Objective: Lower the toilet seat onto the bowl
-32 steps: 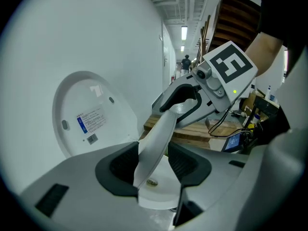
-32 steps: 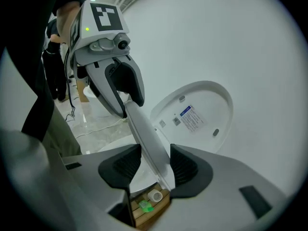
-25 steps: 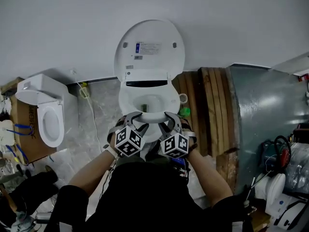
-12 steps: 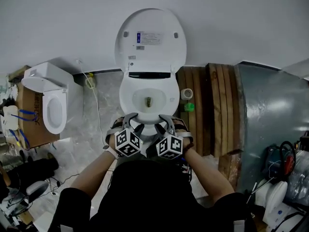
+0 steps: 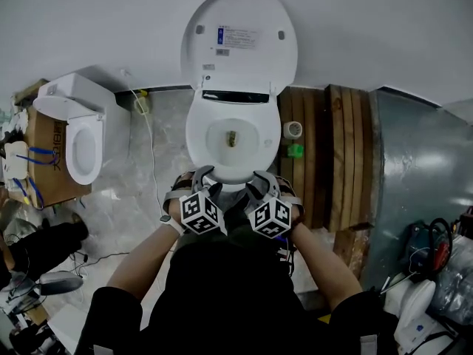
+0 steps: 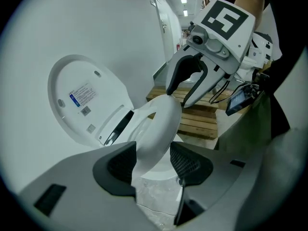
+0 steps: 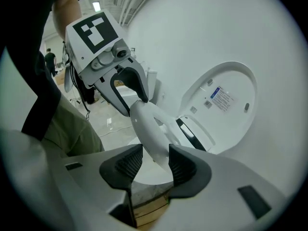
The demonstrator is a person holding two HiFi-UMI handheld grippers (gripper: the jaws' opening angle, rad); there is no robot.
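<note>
**Seat lowering: descent in hand, set-down pending**

I have the seat (image 6: 156, 121) grasped at its front rim by both claws. The left claw (image 6: 153, 154) takes the rim from the left of the head view and the right claw (image 7: 150, 161) from the right, side by side. In each gripper view the rim fills the gap between the pads. The left claw's jaws have just been opening and the right claw's have just been closing, with the rim between the jaws in both cases.

The seat is hinged at the back. It stands tilted, with its front edge raised off the bowl (image 5: 233, 145). The lid (image 5: 240, 39) stands upright against the wall (image 5: 369, 21), at the top centre of the head view.

I judge the step to be the lowering itself, well advanced but not finished. The next move calls for both claws to descend together and level, following the hinge arc. They should release only once the rim rests on the bowl, so that the seat does not drop.
</note>
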